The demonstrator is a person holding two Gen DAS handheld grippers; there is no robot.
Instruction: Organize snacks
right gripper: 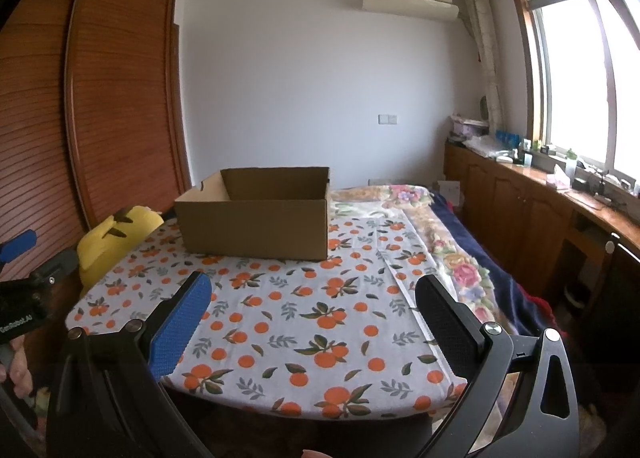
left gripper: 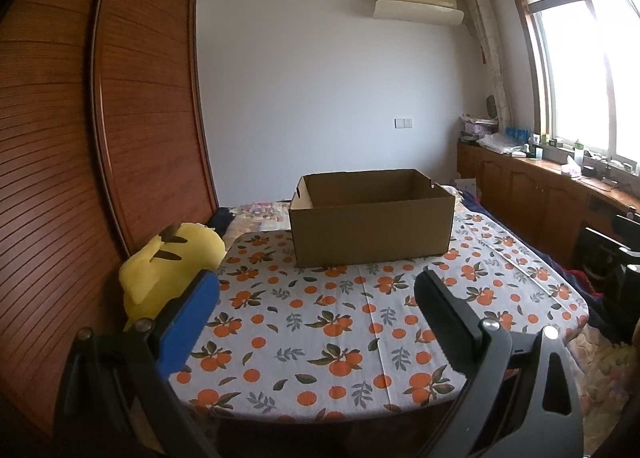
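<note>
An open cardboard box (left gripper: 372,218) is placed on the orange-patterned tablecloth (left gripper: 320,322), beside a yellow plush toy (left gripper: 168,262). The left gripper (left gripper: 316,286) and right gripper (right gripper: 312,290) are held above the near edge, jaws apart, nothing gripped.

Left gripper (left gripper: 318,290): fingers spread wide, nothing between, filling lower frame. Right gripper (right gripper: 314,294): same, fingers wide apart, empty. Person's hand (right gripper: 16,372) at lower left edge of right-wrist view.
</note>
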